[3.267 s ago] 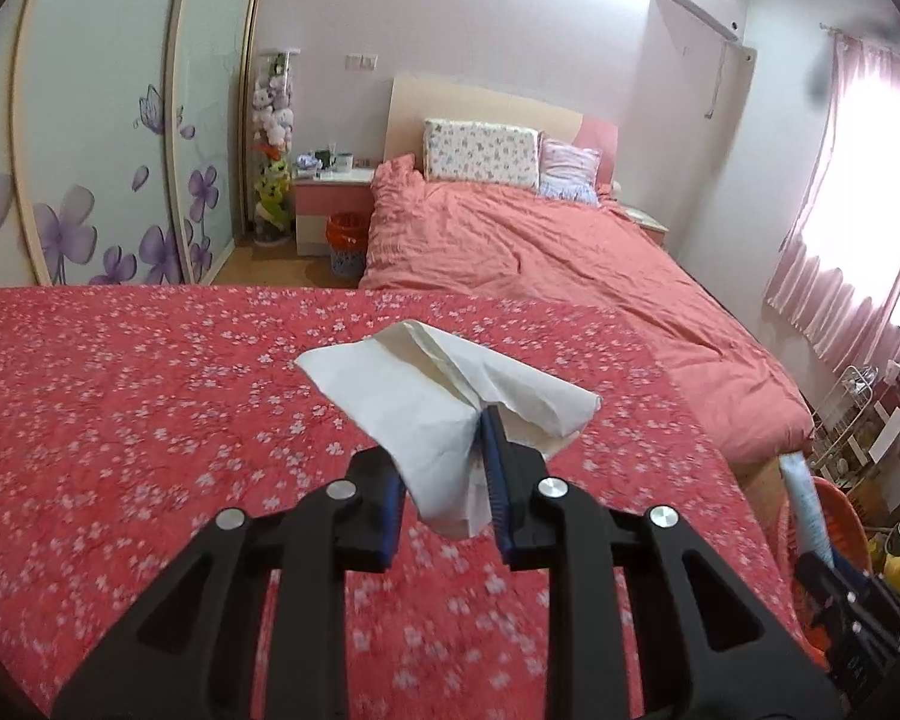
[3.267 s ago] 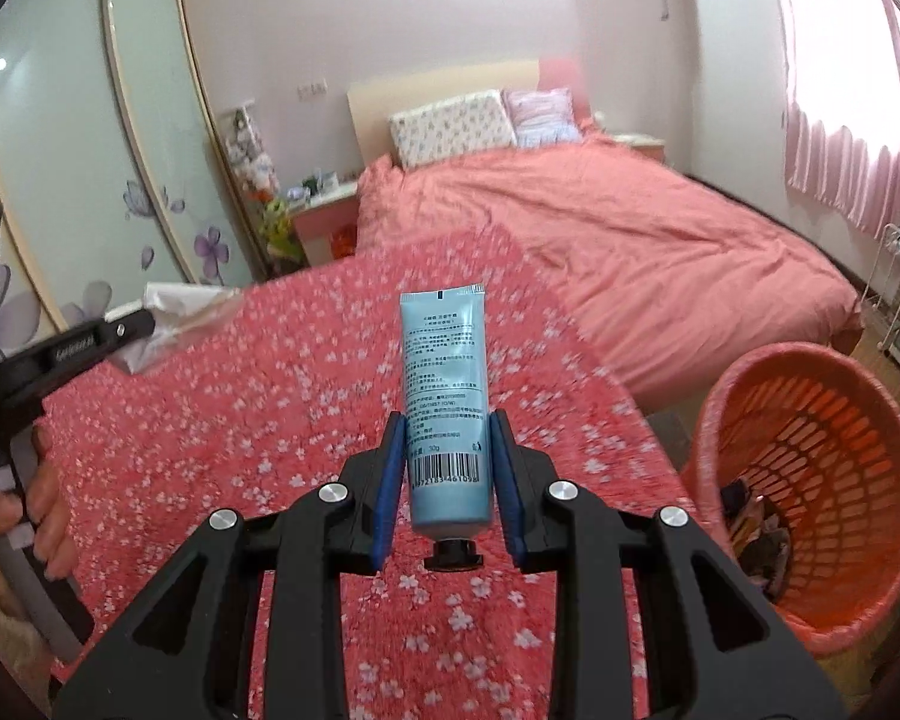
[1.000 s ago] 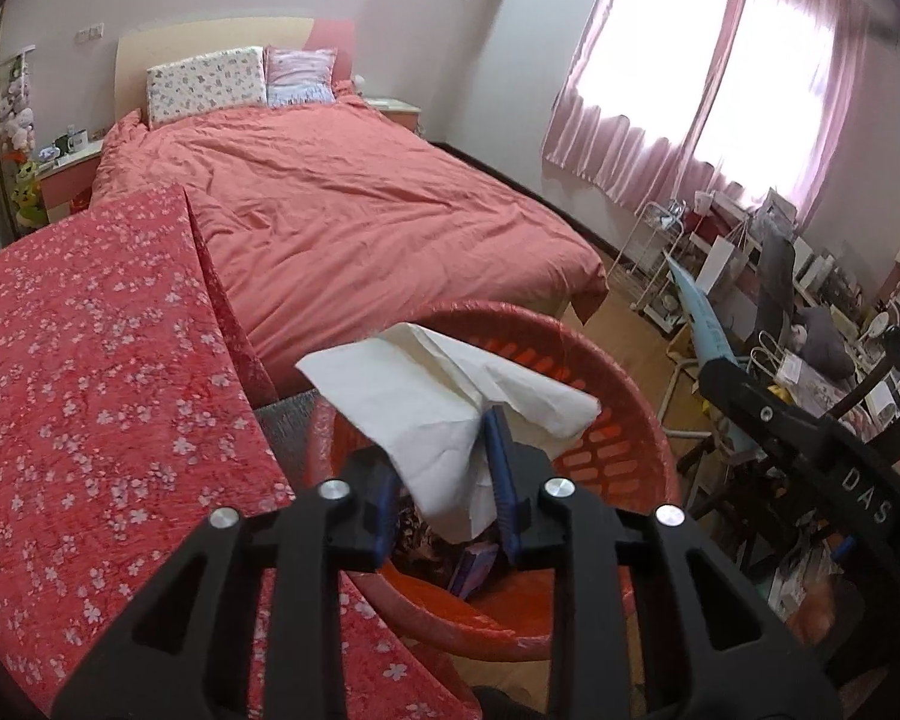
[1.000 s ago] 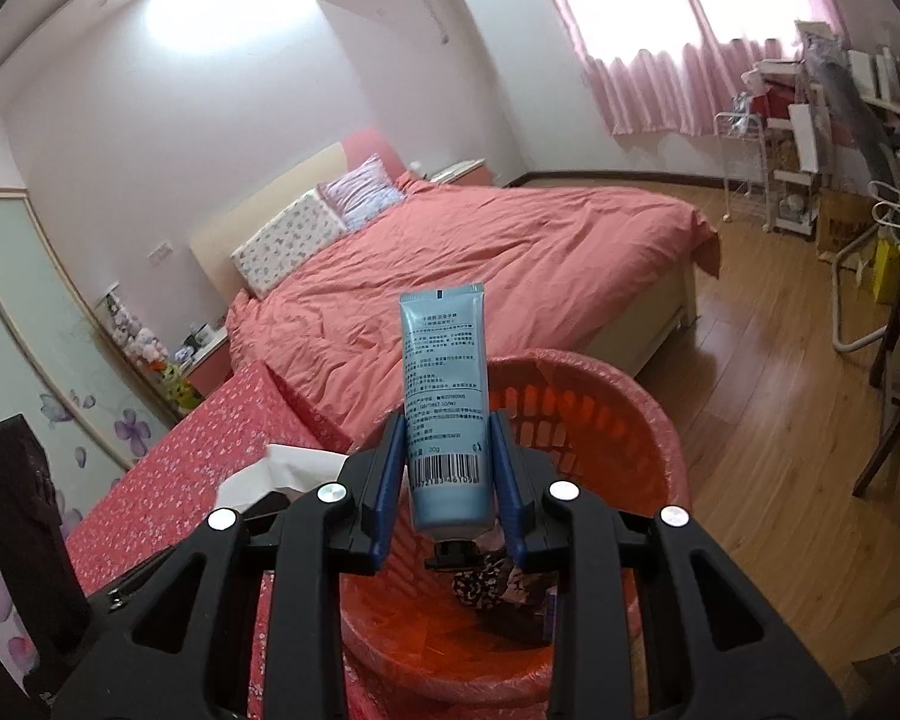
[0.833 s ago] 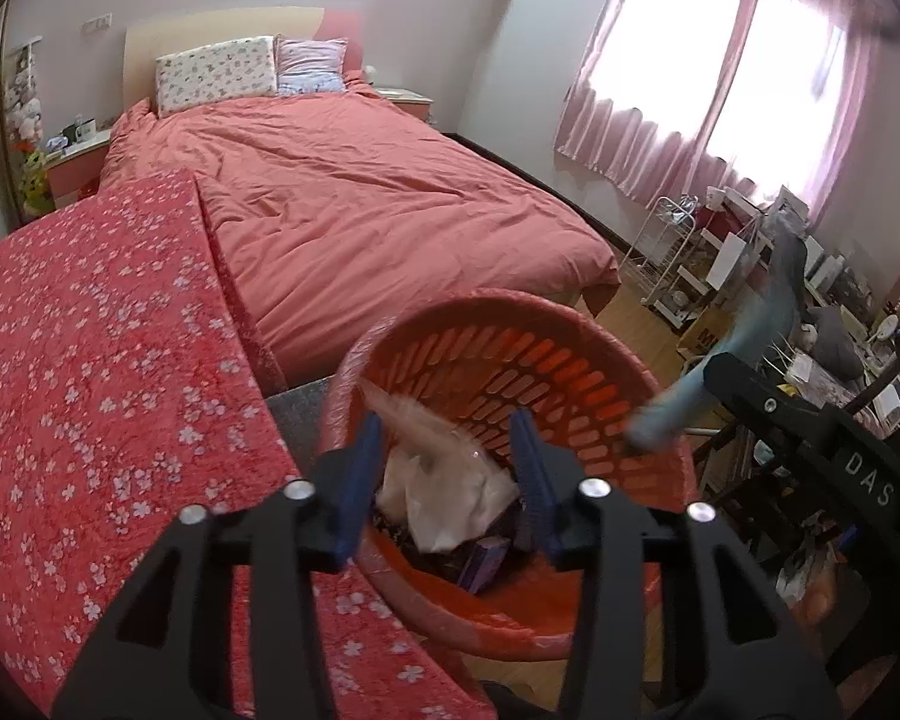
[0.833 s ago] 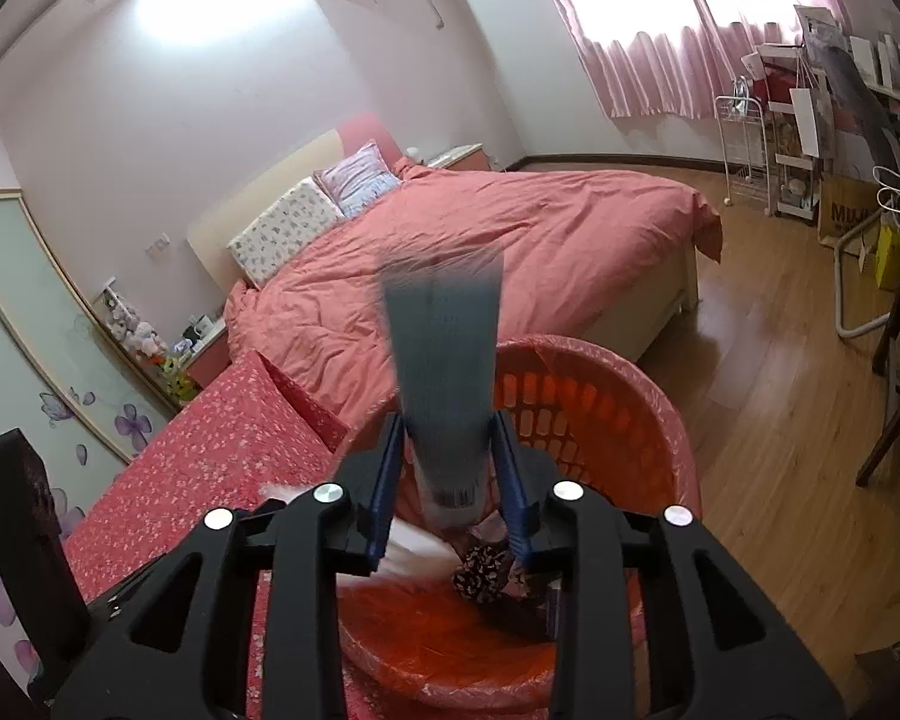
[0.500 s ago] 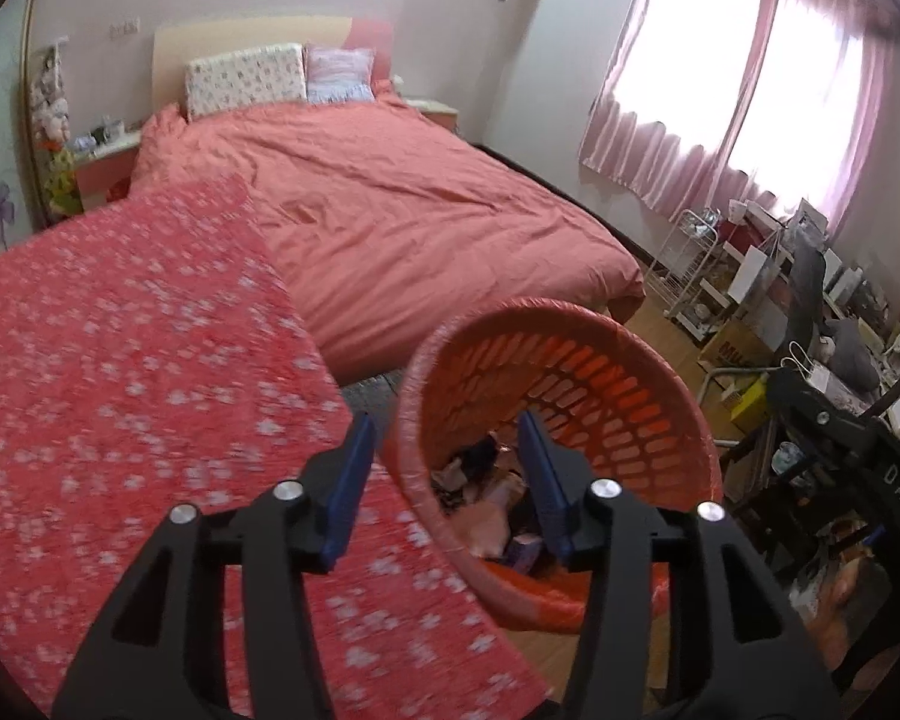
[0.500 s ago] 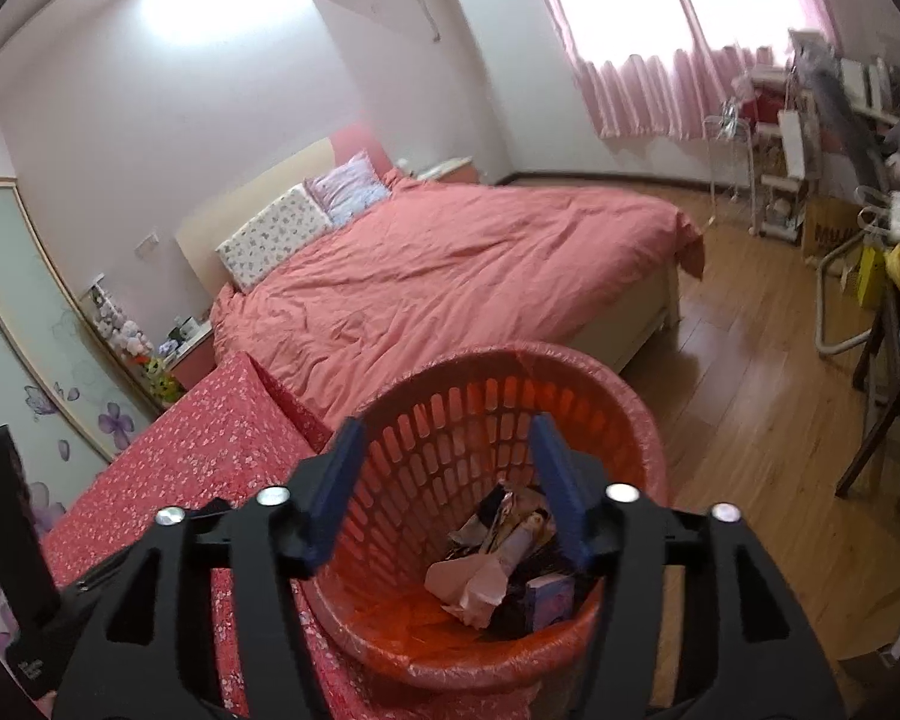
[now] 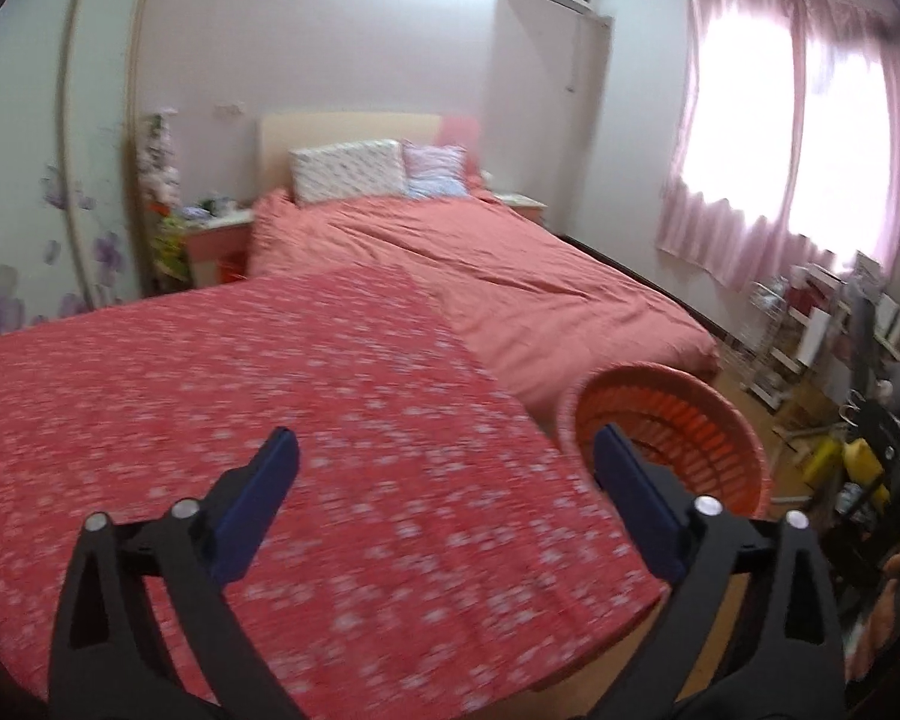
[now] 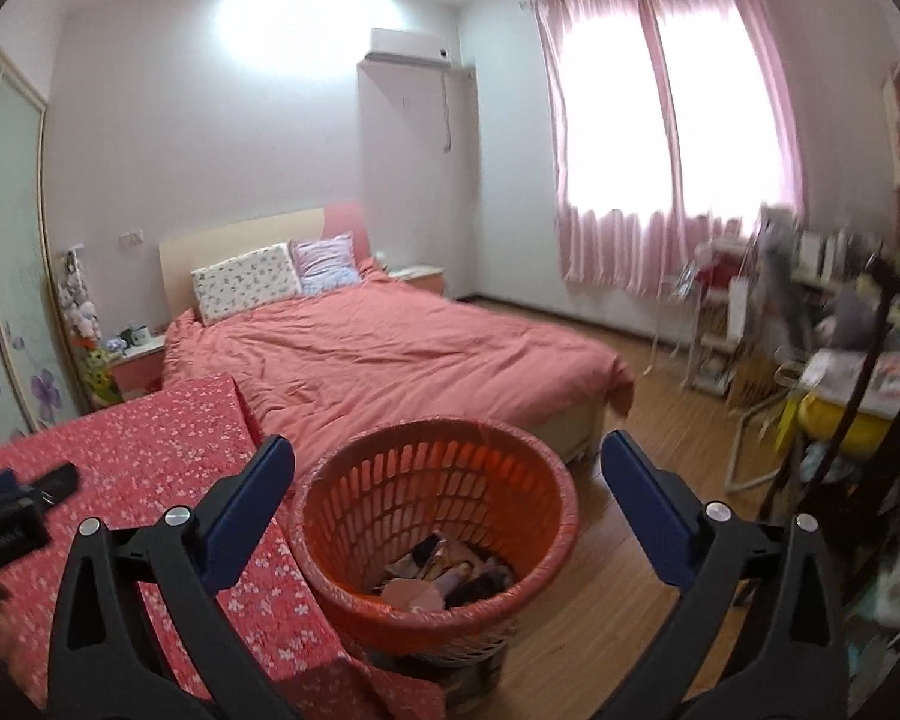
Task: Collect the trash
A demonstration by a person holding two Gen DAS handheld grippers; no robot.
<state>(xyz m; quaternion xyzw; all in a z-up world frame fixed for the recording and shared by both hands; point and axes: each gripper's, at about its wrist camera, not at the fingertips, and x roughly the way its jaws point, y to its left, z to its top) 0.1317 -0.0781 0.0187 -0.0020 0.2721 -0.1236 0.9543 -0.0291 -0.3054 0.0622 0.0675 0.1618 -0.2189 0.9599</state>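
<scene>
A bedroom seen from two hand-held grippers: a wide bed [image 10: 390, 354] under a salmon-pink cover fills the far side of the room, its two pillows [image 10: 246, 282] against the headboard and pink curtains [image 10: 672, 150] glowing at the window to the right. In front of the bed stands a table [image 9: 240, 420] draped in a red cloth with small white flowers; the part of its top that shows carries nothing. Off the table's right edge, near its front corner and just beside the hanging cloth, an orange plastic basket [image 10: 354, 492] stands on the wood floor [image 10: 648, 420], between the table and the foot of the bed. The collected trash [image 10: 444, 576] lies in a loose heap on the basket's bottom: crumpled pale paper and darker scraps, too small to tell apart. The right gripper [image 10: 447, 480] hangs over the basket's mouth, its blue-padded jaws opening wide with nothing between them. The left gripper [image 9: 444, 471] is over the table's right front part, jaws likewise opening wide and holding nothing, the basket's rim showing behind its right finger. In the right wrist view, a black part of the left gripper shows at the far left, above the tabletop.
</scene>
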